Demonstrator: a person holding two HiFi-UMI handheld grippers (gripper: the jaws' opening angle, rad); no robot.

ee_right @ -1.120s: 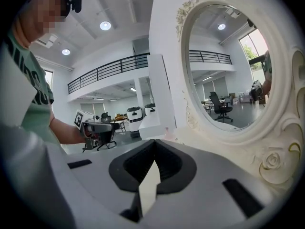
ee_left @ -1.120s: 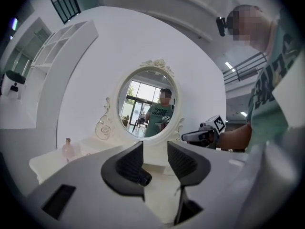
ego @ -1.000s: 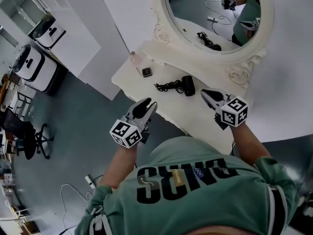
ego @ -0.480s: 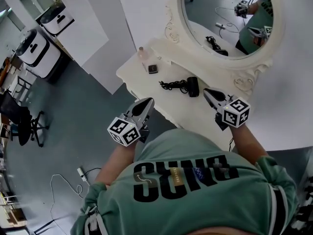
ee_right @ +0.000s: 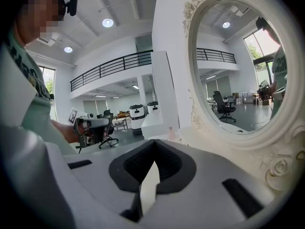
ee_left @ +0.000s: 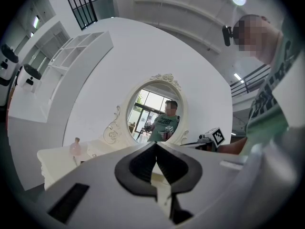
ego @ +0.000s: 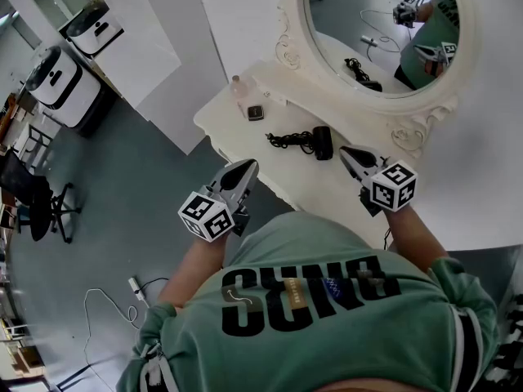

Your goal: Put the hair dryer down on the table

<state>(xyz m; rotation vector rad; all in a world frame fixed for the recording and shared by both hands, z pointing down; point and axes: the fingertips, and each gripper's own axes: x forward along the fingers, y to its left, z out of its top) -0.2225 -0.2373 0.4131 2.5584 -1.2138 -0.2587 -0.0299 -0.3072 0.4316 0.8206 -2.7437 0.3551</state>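
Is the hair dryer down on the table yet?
Down. The hair dryer lies on the white table, cord bunched beside it; the left gripper and right gripper are both shut, empty and clear of it.

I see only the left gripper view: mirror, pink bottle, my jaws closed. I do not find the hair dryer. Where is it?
Observer: In the head view the hair dryer lies on the table, touched by neither gripper.
Operator: And its cable?
Observer: The cord lies bunched on the table, at the dryer's left in that view.
Operator: Does the right gripper hold something?
Observer: No. The right gripper has its jaws together, nothing between them.
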